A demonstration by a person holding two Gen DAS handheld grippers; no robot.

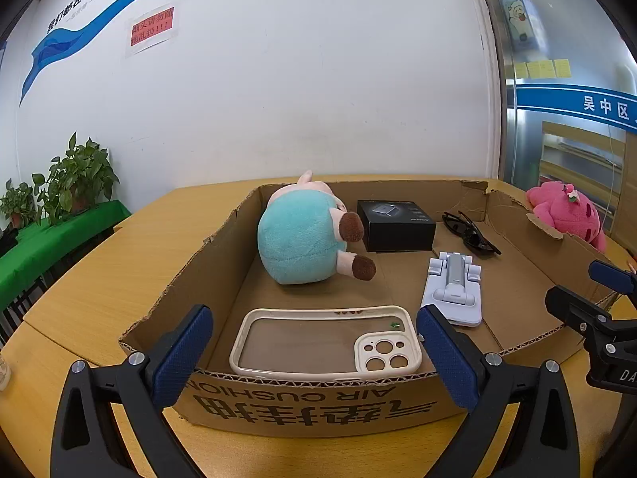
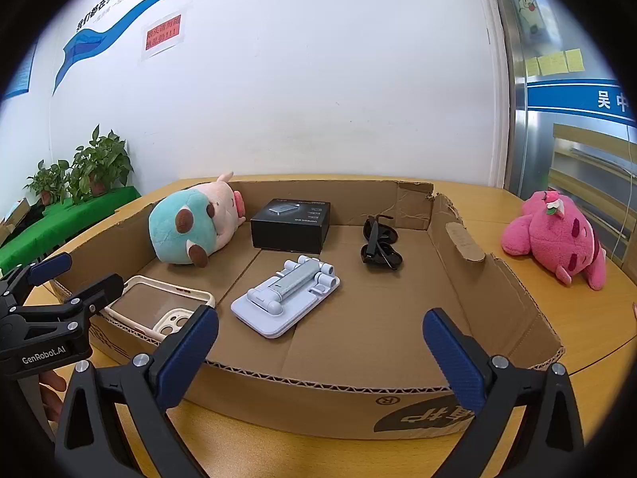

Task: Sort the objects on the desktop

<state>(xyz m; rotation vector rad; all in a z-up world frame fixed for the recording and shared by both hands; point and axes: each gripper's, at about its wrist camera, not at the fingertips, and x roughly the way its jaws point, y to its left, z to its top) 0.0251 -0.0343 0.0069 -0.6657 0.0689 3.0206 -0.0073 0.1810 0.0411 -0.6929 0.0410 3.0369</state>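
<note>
The cardboard box (image 2: 398,318) sits on the wooden table (image 1: 99,279) and holds a teal plush toy (image 1: 298,239), a black box (image 1: 398,225), sunglasses (image 2: 378,245), a white phone stand (image 2: 286,298) and a cream phone case (image 1: 326,340). The pink plush toy (image 2: 557,235) lies outside the box (on the table, off to the right). The left gripper (image 1: 314,352) and the right gripper (image 2: 320,348) both hang near the front wall of the box with jaws spread wide, holding nothing.

Wooden table (image 2: 557,358): cardboard box (image 2: 358,394), pink plush (image 2: 557,239).
</note>
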